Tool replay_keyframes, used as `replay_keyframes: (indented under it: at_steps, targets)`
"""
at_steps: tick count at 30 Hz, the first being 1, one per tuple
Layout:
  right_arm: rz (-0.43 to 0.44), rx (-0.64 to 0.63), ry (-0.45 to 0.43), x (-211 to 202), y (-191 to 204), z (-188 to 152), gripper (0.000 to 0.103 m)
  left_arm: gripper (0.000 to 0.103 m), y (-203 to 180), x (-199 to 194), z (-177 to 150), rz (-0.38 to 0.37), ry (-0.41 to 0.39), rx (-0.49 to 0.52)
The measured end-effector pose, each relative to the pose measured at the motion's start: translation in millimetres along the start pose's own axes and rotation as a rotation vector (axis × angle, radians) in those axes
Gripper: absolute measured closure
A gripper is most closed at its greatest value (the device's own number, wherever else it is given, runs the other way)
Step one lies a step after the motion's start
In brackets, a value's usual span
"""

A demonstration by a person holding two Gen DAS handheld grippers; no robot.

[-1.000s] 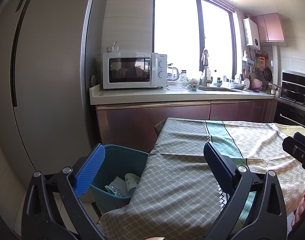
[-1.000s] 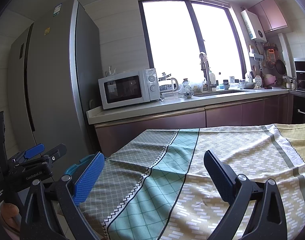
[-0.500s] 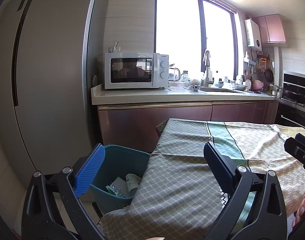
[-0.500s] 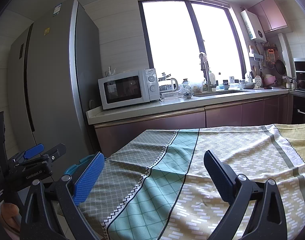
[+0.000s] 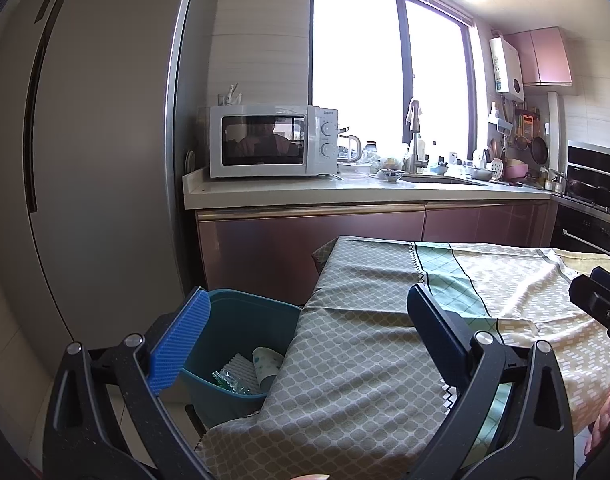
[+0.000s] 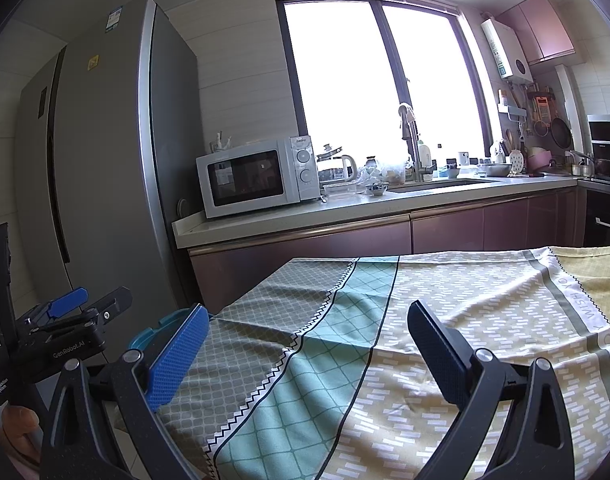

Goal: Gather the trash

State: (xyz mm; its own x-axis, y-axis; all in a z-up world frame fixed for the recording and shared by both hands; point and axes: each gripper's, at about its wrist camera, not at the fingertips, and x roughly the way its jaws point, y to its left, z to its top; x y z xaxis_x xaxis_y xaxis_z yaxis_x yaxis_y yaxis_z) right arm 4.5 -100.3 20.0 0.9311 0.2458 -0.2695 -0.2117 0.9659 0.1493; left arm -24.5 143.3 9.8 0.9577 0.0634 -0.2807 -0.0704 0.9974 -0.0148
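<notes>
A teal trash bin (image 5: 241, 322) stands on the floor at the table's left end. It holds a paper cup (image 5: 267, 364), a white ridged piece and a green wrapper (image 5: 229, 380). Its rim also shows in the right wrist view (image 6: 161, 330). My left gripper (image 5: 305, 332) is open and empty, held above the table's left end beside the bin. My right gripper (image 6: 305, 352) is open and empty above the tablecloth. No trash shows on the cloth.
The table carries a patterned cloth (image 6: 445, 312) in grey, green and yellow. A tall grey fridge (image 5: 85, 160) stands at left. A counter (image 5: 345, 192) behind holds a white microwave (image 5: 271, 140), a kettle, a sink and dishes. An oven (image 5: 593, 208) is at right.
Both views have shifted very slightly. Both grippers stay open and empty, and the bin's contents are the same.
</notes>
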Motion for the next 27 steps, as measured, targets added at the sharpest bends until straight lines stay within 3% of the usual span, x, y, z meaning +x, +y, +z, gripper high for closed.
replay_keyframes:
  at_steps: [27]
  targets:
    - [0.003, 0.002, 0.001, 1.3, -2.2, 1.1, 0.007, 0.006, -0.8, 1.0, 0.0, 0.000, 0.003, 0.000]
